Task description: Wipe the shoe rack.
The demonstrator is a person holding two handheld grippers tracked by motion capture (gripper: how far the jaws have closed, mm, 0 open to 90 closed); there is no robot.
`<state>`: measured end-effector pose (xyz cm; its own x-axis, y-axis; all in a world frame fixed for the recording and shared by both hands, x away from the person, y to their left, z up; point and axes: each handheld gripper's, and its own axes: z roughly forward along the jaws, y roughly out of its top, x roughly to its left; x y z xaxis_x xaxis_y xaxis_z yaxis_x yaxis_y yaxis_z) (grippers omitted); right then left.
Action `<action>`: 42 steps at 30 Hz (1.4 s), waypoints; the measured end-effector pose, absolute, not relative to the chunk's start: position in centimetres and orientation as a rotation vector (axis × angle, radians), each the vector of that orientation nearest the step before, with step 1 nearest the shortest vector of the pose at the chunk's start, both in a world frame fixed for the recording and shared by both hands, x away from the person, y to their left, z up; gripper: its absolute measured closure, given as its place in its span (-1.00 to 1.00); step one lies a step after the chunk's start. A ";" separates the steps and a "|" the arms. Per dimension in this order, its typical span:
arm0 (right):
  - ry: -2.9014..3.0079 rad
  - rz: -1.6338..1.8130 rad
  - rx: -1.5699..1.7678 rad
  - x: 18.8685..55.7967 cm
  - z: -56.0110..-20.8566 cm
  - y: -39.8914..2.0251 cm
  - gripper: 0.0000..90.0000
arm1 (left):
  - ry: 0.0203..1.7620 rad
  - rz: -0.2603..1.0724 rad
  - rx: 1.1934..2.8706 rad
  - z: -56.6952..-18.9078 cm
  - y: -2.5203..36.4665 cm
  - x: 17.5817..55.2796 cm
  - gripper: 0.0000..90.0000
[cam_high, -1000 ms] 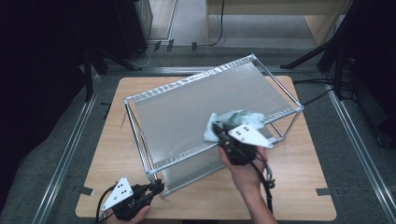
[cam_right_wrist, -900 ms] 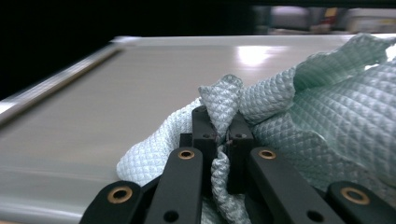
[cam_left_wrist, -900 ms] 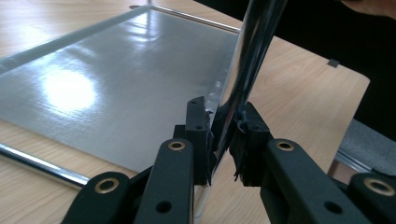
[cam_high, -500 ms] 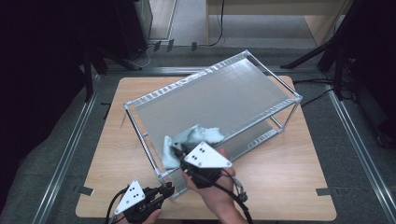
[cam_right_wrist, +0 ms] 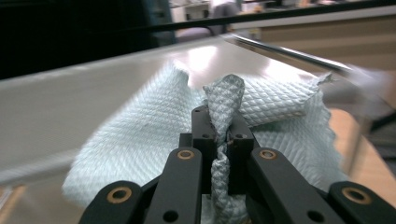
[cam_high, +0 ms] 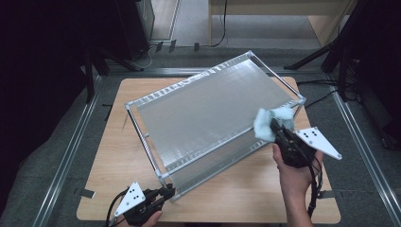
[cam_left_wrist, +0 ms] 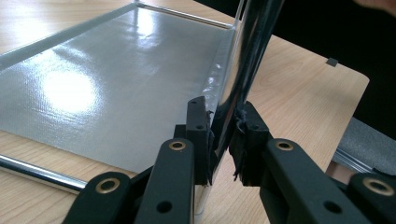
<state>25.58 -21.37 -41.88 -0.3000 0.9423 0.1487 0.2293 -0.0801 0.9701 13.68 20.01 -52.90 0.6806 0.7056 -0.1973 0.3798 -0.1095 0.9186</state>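
A chrome shelf rack (cam_high: 208,113) with a shiny silver liner stands slantwise on the wooden table (cam_high: 118,156). At its near left corner my left gripper (cam_high: 165,191) is shut on the upright corner post (cam_left_wrist: 243,70), which the left gripper (cam_left_wrist: 224,116) pads clamp from both sides. My right gripper (cam_high: 279,130) is shut on a pale blue quilted cloth (cam_high: 267,124), which rests on the top shelf by its right front corner. In the right gripper view the cloth (cam_right_wrist: 140,135) spreads over the liner, and a fold stands pinched in the right gripper (cam_right_wrist: 220,126).
Metal floor rails (cam_high: 66,156) run along both sides of the table. Black stand legs (cam_high: 326,52) and cables lie at the back right, and a wooden cabinet (cam_high: 283,19) stands behind. A lower shelf (cam_left_wrist: 116,79) lies inside the rack.
The right gripper swept the cloth left along the shelf's front edge, then back to the right front corner. The left gripper has kept its hold on the post.
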 end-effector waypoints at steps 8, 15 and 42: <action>1.657 1.243 1.445 28.2 -49.2 -22.0 0.90 | 0.875 0.323 1.717 -53.0 20.2 13.9 0.74; 1.676 1.343 1.382 31.2 -49.7 -20.9 0.74 | 0.873 0.326 1.723 -53.0 20.2 13.9 0.75; 1.910 0.975 1.533 31.5 -53.8 -20.9 0.91 | 0.868 0.331 1.735 -53.0 20.2 14.0 0.75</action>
